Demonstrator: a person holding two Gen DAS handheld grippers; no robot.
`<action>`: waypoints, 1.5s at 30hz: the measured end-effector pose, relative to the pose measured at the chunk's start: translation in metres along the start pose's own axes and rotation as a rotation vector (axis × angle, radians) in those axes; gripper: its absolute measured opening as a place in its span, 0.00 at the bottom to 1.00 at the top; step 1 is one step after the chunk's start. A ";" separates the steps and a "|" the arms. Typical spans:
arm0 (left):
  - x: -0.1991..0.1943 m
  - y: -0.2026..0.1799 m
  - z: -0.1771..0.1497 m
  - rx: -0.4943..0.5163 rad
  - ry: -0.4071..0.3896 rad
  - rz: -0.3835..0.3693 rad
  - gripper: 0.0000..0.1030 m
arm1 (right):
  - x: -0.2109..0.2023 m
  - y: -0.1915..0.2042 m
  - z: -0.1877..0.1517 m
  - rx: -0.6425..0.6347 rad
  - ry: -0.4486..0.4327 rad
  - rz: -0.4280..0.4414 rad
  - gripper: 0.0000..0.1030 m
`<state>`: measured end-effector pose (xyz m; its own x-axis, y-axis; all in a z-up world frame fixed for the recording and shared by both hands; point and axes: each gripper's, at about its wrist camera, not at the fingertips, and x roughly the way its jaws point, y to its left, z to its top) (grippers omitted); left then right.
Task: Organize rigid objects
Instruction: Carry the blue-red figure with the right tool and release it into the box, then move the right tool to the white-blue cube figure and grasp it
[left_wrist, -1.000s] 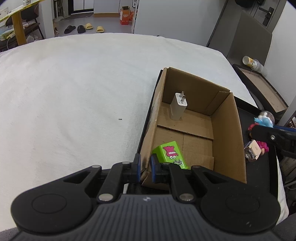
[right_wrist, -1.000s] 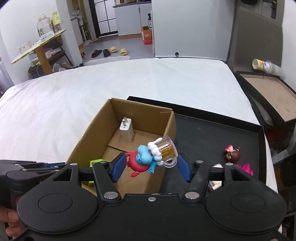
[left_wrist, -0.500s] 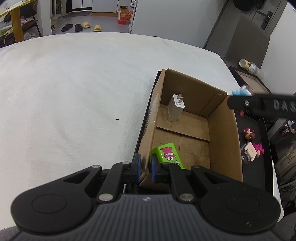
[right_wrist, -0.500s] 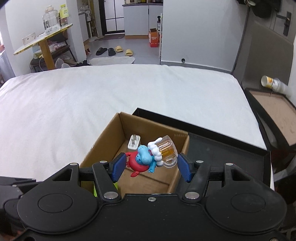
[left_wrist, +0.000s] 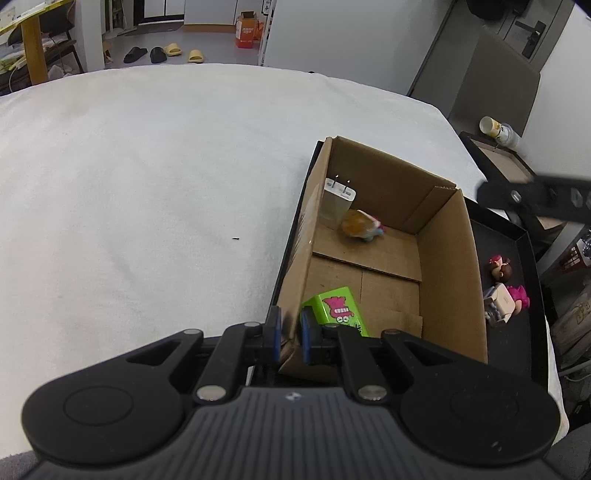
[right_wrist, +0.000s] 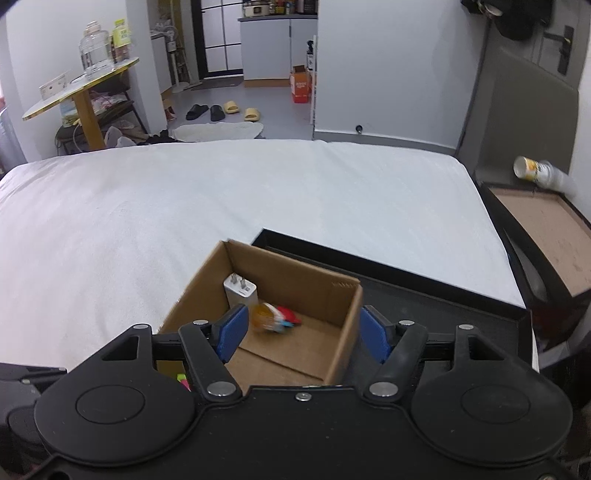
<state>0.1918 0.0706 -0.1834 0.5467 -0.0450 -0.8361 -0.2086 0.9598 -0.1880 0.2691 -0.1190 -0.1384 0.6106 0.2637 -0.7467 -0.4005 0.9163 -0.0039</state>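
Release step over the cardboard box (right_wrist: 280, 325), set on a white bed (left_wrist: 147, 184). Right gripper (right_wrist: 301, 326) held above the box mouth, jaws apart and opening, nothing between the pads; toy figure with the beer mug (right_wrist: 275, 317) blurred, low inside the box at its far end, just beside the white charger (right_wrist: 239, 291), whether landed or falling not clear. Left gripper (left_wrist: 290, 334) clamped with jaws together on the near left wall of the box, steadying it. Green box with a pink cartoon face (left_wrist: 338, 310) lay at the near end.

Best done by keeping the left clamp firm until the toy settled, opening fully before lifting straight up, clear of the box's right wall. Doll figures (left_wrist: 504, 291) remained on the black tray (left_wrist: 532, 332) to the right, likely due next.

Writing on the green box, the orange carton on the floor (right_wrist: 301, 86) and the fallen can (right_wrist: 532, 169) too small to read
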 end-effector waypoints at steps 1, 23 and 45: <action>0.000 0.000 0.000 -0.002 0.001 -0.002 0.10 | -0.002 -0.002 -0.003 0.007 0.002 -0.002 0.69; 0.003 -0.014 -0.001 0.026 0.007 0.058 0.10 | -0.027 -0.055 -0.043 0.131 -0.021 0.019 0.88; -0.001 -0.025 -0.004 0.084 -0.004 0.138 0.10 | -0.029 -0.104 -0.091 0.291 -0.031 0.071 0.91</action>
<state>0.1930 0.0453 -0.1798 0.5211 0.0895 -0.8488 -0.2130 0.9767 -0.0278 0.2308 -0.2491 -0.1768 0.6107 0.3351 -0.7175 -0.2331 0.9420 0.2416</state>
